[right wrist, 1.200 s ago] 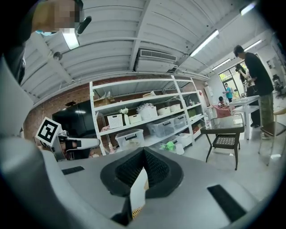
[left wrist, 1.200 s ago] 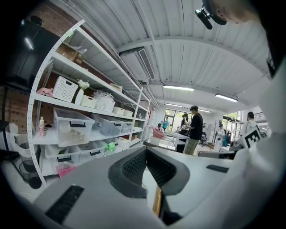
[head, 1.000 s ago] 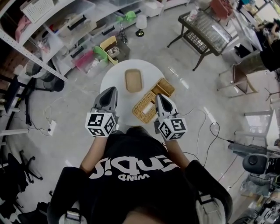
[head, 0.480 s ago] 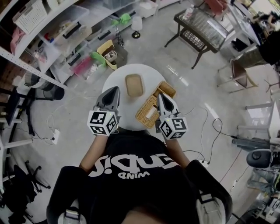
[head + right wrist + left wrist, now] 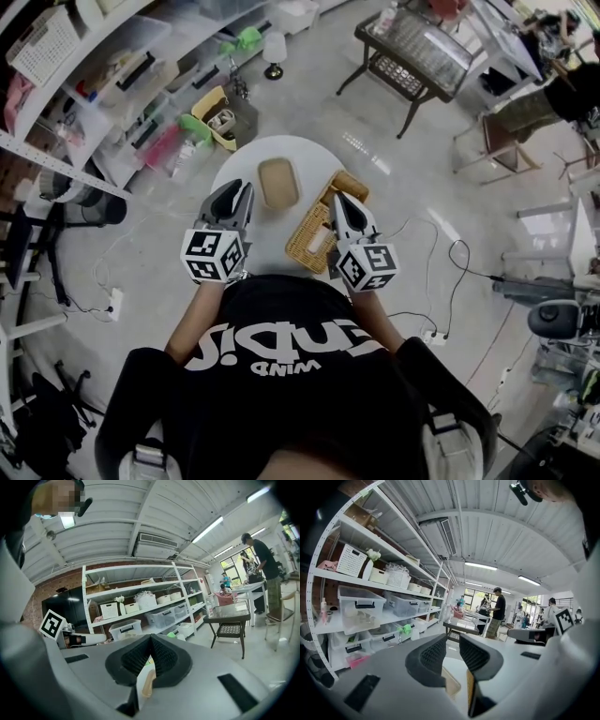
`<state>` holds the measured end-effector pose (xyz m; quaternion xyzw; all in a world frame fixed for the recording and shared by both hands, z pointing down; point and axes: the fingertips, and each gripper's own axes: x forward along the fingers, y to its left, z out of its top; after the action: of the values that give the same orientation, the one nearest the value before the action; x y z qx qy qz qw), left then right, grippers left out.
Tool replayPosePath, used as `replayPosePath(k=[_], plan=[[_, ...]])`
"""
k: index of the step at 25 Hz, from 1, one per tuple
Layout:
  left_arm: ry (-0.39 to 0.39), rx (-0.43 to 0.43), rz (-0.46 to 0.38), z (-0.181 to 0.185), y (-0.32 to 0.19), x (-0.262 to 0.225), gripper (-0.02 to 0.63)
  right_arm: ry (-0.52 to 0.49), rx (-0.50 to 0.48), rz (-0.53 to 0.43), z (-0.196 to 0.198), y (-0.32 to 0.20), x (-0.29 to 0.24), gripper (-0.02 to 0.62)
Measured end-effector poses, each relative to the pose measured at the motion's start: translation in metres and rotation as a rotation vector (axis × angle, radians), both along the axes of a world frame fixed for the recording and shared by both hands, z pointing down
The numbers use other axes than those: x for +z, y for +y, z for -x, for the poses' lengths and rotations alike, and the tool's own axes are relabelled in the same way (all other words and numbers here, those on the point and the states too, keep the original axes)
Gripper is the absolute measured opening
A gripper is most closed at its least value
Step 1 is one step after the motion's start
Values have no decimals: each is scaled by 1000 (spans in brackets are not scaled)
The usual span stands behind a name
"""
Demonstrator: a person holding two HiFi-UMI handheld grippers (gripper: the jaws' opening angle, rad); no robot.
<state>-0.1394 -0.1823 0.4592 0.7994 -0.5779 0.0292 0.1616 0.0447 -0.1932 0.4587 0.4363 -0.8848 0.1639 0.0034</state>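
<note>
Wicker basket, oblong, lying at the right-hand edge of the round white counter. We see something pale inside it but cannot tell what it is. A smaller wicker piece touches its far end. Just beside the basket, toward the middle of the counter, lies a tan rectangular tray, flat.

The right gripper hangs over the basket, its tip pointing away from us. Its fingers meet tip to tip with nothing between them.

The left gripper hangs over the left part of the counter, near the tray and apart from it. Its fingers stand a narrow slit apart and hold nothing; we see a tan edge through the gap.

Round about we note:
- white shelving with clear plastic bins, to the left
- a yellow bin on the floor, beyond the counter
- a glass-topped side table, farther off to the right
- cables on the floor, to the right
</note>
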Motion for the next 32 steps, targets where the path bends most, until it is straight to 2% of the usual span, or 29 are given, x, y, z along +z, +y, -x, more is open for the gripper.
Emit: replayPosePath(k=[8,19,32], plan=[[11,48,92,-6,-16,30,222,6,22,14,-5,-8,4,-2],[6,36,225,4,-48,98,238,7,47,39,-3,-12,14,-2],[-5,35,427,10,-78,194,238,36,101,85,-16,-15,26,-2]])
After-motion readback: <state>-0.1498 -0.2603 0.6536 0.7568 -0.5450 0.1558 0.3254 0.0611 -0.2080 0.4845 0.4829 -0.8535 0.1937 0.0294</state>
